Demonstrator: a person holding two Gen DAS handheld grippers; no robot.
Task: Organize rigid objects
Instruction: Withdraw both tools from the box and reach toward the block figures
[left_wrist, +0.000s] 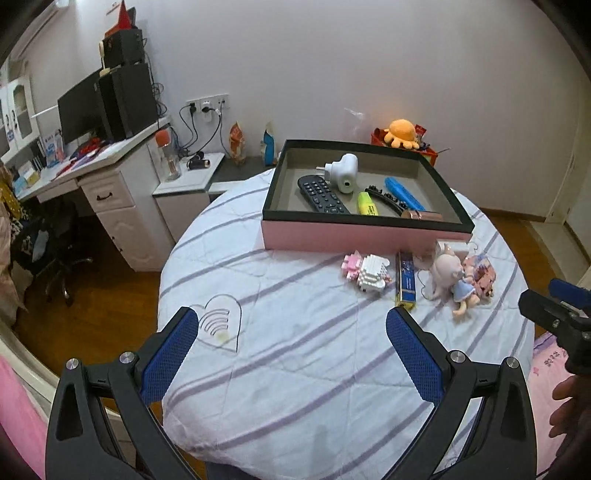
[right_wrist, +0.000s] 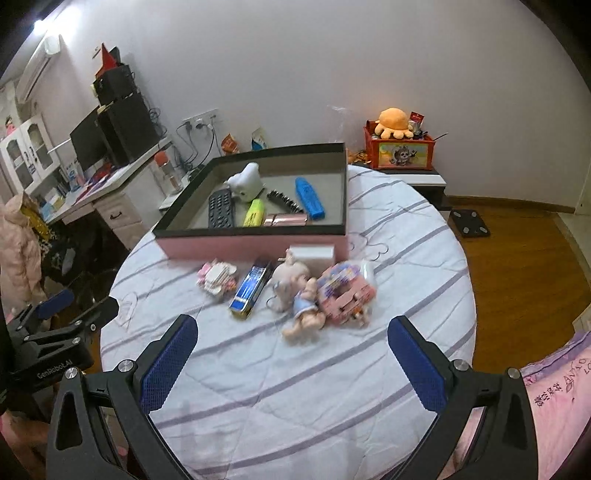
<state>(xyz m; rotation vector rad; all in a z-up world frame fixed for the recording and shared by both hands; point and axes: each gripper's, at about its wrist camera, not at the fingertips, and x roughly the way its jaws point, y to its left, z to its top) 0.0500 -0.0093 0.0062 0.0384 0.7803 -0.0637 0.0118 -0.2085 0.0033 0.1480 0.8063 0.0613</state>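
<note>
A pink box (left_wrist: 351, 236) (right_wrist: 240, 248) with a dark rim stands at the far side of the round table. In it lie a black remote (left_wrist: 322, 195), a white plug device (left_wrist: 344, 172), a yellow highlighter (right_wrist: 254, 212), a blue tube (right_wrist: 309, 198) and a rose-gold tube (right_wrist: 285, 220). In front of the box lie a pink-and-white block figure (left_wrist: 369, 272), a narrow blue-and-gold box (right_wrist: 250, 288), a doll (right_wrist: 301, 299) and a pink toy pack (right_wrist: 345, 293). My left gripper (left_wrist: 291, 321) and right gripper (right_wrist: 293, 325) hang open over the near cloth, holding nothing.
A striped white cloth (left_wrist: 295, 387) covers the table. A desk with a monitor (left_wrist: 79, 110) and drawers stands to the left. A red toy crate with an orange plush (right_wrist: 393, 122) sits behind the table. Wooden floor (right_wrist: 517, 266) lies to the right, pink bedding at the near right.
</note>
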